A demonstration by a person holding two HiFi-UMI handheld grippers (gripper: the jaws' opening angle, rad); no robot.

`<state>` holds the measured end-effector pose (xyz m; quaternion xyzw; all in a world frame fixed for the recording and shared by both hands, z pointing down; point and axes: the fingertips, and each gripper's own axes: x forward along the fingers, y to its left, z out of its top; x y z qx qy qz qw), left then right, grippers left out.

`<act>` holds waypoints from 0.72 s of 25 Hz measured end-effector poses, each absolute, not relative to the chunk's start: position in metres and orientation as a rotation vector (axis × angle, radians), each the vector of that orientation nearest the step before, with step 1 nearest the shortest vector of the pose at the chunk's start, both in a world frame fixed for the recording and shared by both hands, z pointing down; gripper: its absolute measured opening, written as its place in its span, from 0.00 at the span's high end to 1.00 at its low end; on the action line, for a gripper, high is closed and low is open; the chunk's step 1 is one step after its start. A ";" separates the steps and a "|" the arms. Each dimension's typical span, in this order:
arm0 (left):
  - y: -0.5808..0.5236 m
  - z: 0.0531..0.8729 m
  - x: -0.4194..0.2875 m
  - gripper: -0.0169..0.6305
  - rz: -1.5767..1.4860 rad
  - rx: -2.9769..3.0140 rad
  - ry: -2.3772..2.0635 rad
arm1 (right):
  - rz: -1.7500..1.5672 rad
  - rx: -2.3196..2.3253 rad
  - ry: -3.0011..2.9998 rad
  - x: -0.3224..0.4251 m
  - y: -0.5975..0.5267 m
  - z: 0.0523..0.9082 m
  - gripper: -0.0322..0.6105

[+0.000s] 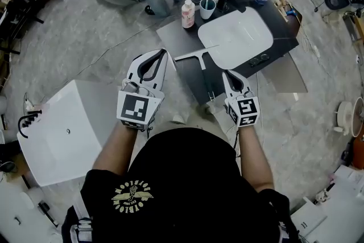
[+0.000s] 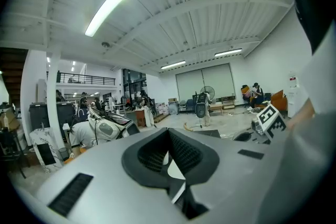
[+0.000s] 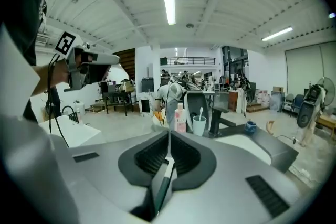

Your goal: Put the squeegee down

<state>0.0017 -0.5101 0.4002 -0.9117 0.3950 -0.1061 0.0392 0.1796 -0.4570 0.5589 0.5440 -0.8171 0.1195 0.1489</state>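
Both tools are pressed together, nothing pinched. Left tool point(image 1: 164, 55) sits left of centre, tips at the dark desk's point(image 1: 176, 37) left edge. Right tool point(image 1: 226, 74) sits right of centre, over the desk's lower part. Squeegee point(image 1: 201, 62) lies flat on the desk between them, clear of both. Its blade end is at the white tray's point(image 1: 236, 37) left edge, handle running down-frame. Bottle point(image 1: 187, 14) and cup point(image 1: 207, 8) stand side by side at the desk's upper edge, above the squeegee.
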 end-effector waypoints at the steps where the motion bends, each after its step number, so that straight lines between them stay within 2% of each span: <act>1: -0.507 0.400 0.001 0.94 -0.320 -2.795 1.206 | 0.324 1.576 -2.355 0.179 -0.455 0.548 0.89; 18: -0.467 0.378 -0.016 0.94 -0.255 -2.799 1.138 | 0.175 1.703 -2.314 0.181 -0.416 0.439 0.91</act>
